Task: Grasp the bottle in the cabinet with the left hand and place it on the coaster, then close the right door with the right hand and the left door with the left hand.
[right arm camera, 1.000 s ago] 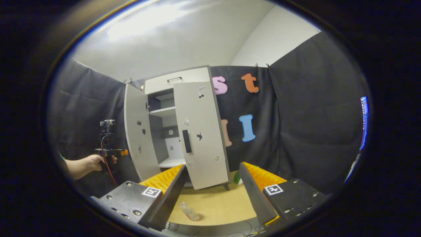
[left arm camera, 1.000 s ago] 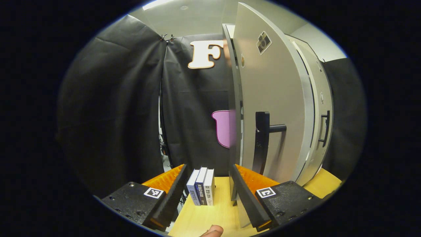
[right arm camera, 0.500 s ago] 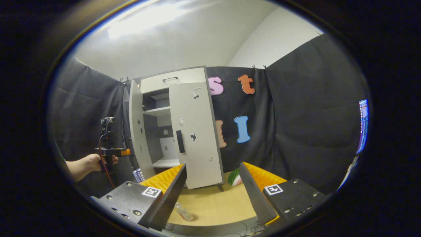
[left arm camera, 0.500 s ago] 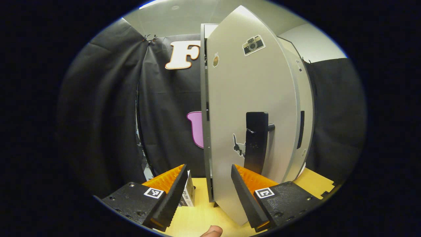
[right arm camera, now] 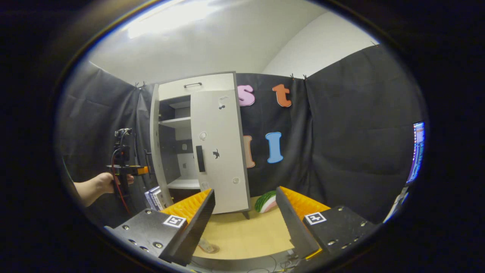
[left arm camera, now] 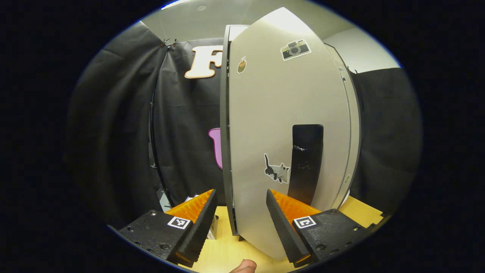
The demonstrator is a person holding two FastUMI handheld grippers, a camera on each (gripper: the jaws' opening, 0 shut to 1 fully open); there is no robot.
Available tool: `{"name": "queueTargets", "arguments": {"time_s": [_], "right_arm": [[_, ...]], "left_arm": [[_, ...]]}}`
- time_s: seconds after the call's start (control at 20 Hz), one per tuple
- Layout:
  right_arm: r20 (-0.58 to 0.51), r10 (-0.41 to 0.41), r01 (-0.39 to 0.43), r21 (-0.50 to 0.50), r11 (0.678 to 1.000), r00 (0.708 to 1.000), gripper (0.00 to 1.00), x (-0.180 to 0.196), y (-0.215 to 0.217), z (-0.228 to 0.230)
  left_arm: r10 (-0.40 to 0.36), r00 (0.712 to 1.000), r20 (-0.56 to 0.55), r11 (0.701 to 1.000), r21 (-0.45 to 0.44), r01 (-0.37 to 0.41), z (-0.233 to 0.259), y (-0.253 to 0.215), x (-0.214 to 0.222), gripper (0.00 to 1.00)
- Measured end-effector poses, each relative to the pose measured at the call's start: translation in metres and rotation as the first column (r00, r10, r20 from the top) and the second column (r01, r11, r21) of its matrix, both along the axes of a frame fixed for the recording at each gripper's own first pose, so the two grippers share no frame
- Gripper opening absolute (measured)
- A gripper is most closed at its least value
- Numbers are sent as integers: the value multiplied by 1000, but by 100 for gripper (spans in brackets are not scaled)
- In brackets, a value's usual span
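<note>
The grey cabinet [right arm camera: 197, 85] stands on the wooden table with both doors ajar. Close ahead of my left gripper [left arm camera: 240, 223], which is open and holds nothing, is the left door [left arm camera: 273, 113] with its black handle [left arm camera: 307, 163]; the door's lower edge shows between the fingers, farther off. In the right gripper view the left door [right arm camera: 155, 148] stands wide and the right door [right arm camera: 218, 151] stands partly open. The clear bottle [right arm camera: 205, 245] rests on the round coaster [right arm camera: 212, 249], half hidden by a finger of my open right gripper [right arm camera: 244, 223]. A hand holds the left gripper [right arm camera: 123, 170] beside the left door.
Some upright books [right arm camera: 153, 197] stand left of the cabinet. A watermelon slice [right arm camera: 265, 201] lies on the table [right arm camera: 246, 235] right of the right door. Bare shelves [right arm camera: 178, 122] show inside the cabinet. Black cloth walls close the booth behind and to the sides.
The left gripper has swung round to face the left door's front, and the books slid off to its left. In the right gripper view the left door looks narrower and the watermelon slice came into sight.
</note>
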State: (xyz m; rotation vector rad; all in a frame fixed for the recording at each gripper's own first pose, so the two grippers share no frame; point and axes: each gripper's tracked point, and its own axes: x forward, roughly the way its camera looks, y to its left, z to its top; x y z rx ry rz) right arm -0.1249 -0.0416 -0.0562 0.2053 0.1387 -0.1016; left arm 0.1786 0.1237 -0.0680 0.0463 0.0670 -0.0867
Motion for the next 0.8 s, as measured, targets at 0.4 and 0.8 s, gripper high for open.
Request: {"name": "queueTargets", "arguments": {"time_s": [0.4, 0.8], "right_arm": [[9, 15, -15, -18, 1000, 1000, 96, 30, 10, 4], [57, 9, -5, -59, 998, 998, 98, 67, 21, 11]], "left_arm": [[-92, 996, -8, 995, -48, 92, -8, -34, 16, 87], [-140, 990, -18, 987, -76, 139, -10, -48, 20, 89]]}}
